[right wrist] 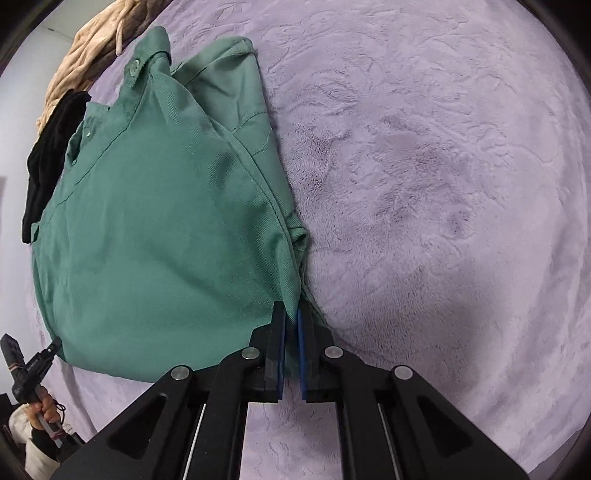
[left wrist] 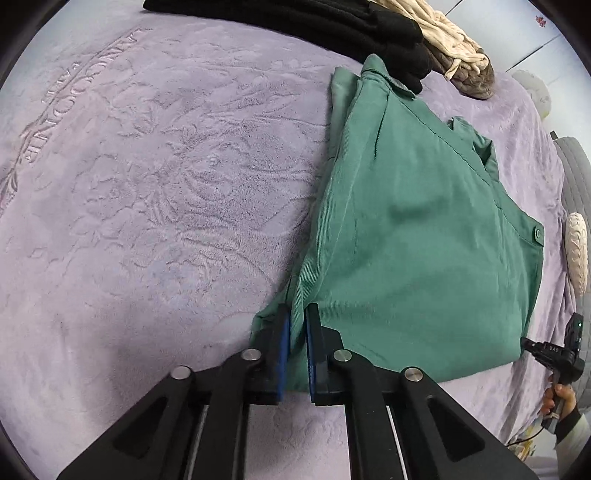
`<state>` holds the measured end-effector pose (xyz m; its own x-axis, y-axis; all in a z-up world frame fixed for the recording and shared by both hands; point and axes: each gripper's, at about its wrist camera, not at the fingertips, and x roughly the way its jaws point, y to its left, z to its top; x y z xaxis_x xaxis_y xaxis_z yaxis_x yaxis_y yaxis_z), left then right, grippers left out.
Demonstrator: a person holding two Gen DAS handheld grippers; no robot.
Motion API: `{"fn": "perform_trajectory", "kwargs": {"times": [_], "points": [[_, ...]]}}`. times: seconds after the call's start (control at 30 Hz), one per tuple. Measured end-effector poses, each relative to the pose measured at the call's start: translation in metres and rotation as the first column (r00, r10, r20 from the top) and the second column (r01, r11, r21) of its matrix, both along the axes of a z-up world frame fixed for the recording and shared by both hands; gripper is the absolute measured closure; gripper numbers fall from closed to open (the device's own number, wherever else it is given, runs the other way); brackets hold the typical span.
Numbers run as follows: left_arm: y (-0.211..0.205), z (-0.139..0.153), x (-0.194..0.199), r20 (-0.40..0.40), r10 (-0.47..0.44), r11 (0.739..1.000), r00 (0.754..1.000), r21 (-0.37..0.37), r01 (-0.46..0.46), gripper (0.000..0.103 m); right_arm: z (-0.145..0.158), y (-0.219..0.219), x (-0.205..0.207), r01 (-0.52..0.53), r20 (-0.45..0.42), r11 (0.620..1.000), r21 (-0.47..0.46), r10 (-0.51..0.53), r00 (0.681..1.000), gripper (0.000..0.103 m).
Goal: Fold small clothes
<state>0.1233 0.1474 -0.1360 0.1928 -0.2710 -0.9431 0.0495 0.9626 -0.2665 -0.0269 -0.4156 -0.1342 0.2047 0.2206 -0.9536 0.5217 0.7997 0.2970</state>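
Note:
A green garment (left wrist: 406, 240) with a buttoned waistband lies folded flat on a lilac plush blanket (left wrist: 147, 184). In the left wrist view my left gripper (left wrist: 298, 314) is shut on the garment's near left corner, with a ridge of green cloth pinched between its blue pads. The right wrist view shows the same garment (right wrist: 166, 221), and my right gripper (right wrist: 291, 310) is shut on its near right edge. Each gripper also appears small in the other's view, at the far corner of the cloth: the right gripper (left wrist: 543, 349) and the left gripper (right wrist: 33, 362).
A pile of black clothes (left wrist: 332, 26) and a cream and brown knotted garment (left wrist: 454, 48) lie at the blanket's far edge, touching the green garment's top. A person's hand (left wrist: 557, 397) holds the right gripper's handle. Grey and cream cushions (left wrist: 576, 251) sit at the right.

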Motion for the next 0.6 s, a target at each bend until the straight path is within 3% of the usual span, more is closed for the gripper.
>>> {"fn": "perform_trajectory", "kwargs": {"times": [0.03,0.1,0.2,0.3,0.5,0.6], "points": [[0.001,0.007,-0.001,0.010,0.003,0.998,1.000,0.058,-0.004,0.076,0.007,-0.002,-0.002,0.018,0.006,1.000,-0.005,-0.018,1.000,0.095],[0.007,0.022,-0.004,0.041,0.011,0.994,0.999,0.109,-0.016,0.076,0.025,-0.008,-0.012,0.070,0.043,0.997,-0.019,-0.069,0.997,0.095],[0.015,0.047,0.000,0.100,0.023,0.994,0.995,0.102,-0.033,0.076,0.054,-0.013,-0.025,0.104,0.145,0.994,-0.020,-0.100,0.984,0.095],[0.003,0.057,0.018,0.138,0.010,0.996,0.990,0.082,-0.021,0.076,0.066,0.001,-0.010,0.057,0.201,0.998,-0.010,-0.054,0.978,0.095],[-0.057,0.029,0.062,0.148,0.012,0.992,0.989,0.123,-0.030,0.076,0.050,0.045,0.053,-0.067,0.205,0.997,-0.037,0.073,0.976,0.095],[-0.063,0.005,0.080,0.118,0.049,0.985,0.992,0.160,-0.067,0.076,0.029,0.045,0.077,-0.088,0.140,0.992,-0.094,0.101,0.985,0.095]]}}
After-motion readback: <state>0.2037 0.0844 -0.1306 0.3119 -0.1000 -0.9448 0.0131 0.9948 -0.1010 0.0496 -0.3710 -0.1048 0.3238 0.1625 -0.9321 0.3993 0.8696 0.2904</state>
